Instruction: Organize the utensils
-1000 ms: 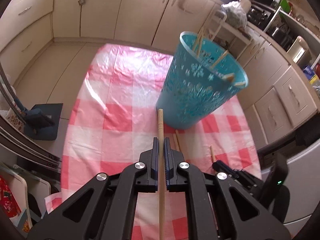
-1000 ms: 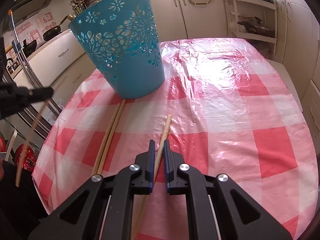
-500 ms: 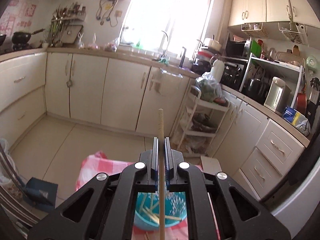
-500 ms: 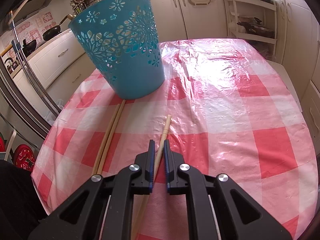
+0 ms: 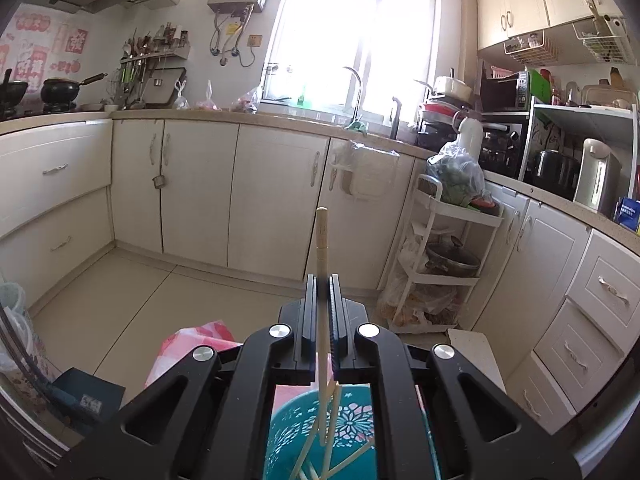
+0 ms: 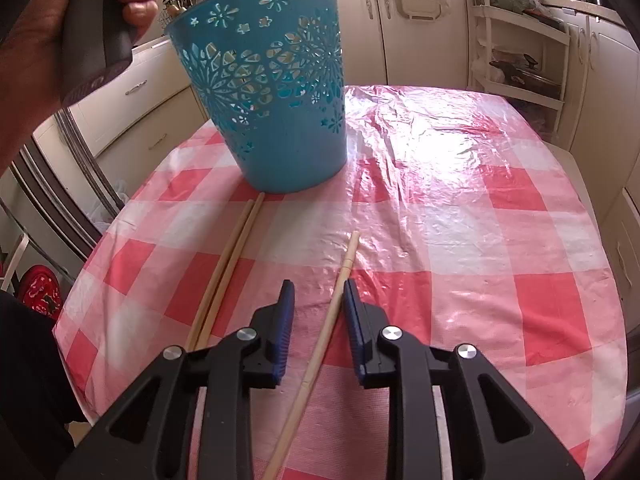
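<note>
My left gripper (image 5: pixel 321 280) is shut on a wooden chopstick (image 5: pixel 321 236) whose top end sticks up past the fingertips. Its lower end hangs over the teal cut-out basket (image 5: pixel 352 424), which holds several chopsticks. In the right wrist view the same basket (image 6: pixel 276 92) stands on the red-and-white checked tablecloth (image 6: pixel 460 220). My right gripper (image 6: pixel 318 288) has its jaws opening around a single chopstick (image 6: pixel 334 304) that lies on the cloth between the pads, which no longer press on it. A pair of chopsticks (image 6: pixel 230 264) lies to its left.
A person's hand (image 6: pixel 36 40) grips the left tool's handle at the top left of the right wrist view. Kitchen cabinets (image 5: pixel 276 200), a white trolley (image 5: pixel 440 264) and a counter ring the table. The cloth's front and left edges (image 6: pixel 100 236) are close.
The left gripper rose and tilted up with its chopstick until it came over the basket. The right gripper's jaws parted off the chopstick on the cloth. A hand came into the right wrist view.
</note>
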Available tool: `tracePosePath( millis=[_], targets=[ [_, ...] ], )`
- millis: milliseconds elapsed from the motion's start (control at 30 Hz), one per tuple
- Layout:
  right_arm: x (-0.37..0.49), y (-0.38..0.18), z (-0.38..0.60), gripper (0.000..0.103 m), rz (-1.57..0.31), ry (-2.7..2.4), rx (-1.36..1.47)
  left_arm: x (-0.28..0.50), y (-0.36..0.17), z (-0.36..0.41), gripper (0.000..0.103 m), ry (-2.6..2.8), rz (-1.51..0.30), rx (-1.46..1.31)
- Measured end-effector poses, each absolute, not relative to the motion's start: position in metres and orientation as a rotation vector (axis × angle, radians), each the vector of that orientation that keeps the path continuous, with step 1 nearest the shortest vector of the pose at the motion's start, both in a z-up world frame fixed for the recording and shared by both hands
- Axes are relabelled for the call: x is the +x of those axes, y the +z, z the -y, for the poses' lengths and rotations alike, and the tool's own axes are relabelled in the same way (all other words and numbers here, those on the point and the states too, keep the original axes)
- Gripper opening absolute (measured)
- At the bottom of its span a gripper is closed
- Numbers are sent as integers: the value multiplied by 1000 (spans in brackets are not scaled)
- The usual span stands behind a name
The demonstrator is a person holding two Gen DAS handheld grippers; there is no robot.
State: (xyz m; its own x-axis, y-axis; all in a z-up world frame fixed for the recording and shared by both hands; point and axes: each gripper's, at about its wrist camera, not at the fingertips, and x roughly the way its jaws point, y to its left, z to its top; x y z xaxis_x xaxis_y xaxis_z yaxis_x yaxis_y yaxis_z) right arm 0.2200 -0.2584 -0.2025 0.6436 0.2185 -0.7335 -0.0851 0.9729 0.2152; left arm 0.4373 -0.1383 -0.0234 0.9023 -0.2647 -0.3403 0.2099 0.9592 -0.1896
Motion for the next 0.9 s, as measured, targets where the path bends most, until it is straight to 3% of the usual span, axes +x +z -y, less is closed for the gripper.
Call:
tracePosePath(
  millis=[200, 267, 333, 400, 533, 700, 900],
  targets=[
    [220, -203, 259, 26, -855, 175, 173, 430, -49, 139, 5, -250, -452, -84],
    [220, -203, 259, 26, -855, 175, 174, 424, -54, 136, 11, -248, -477, -68],
    [220, -203, 259, 26, -854, 175, 175, 416, -56, 129, 33, -234, -485, -63],
    [220, -203, 259, 26, -854, 175, 174, 404, -54, 118, 49, -211, -481, -66],
    [220, -202, 259, 26, -853, 174, 176, 377, -49, 95, 70, -172, -474, -56],
    [218, -202, 258, 26, -851, 166, 177, 339, -51, 59, 86, -115, -466, -72],
    [216, -201, 258, 26, -855, 143, 169, 323, -86, 22, 89, -38, -567, -144]
  ],
)
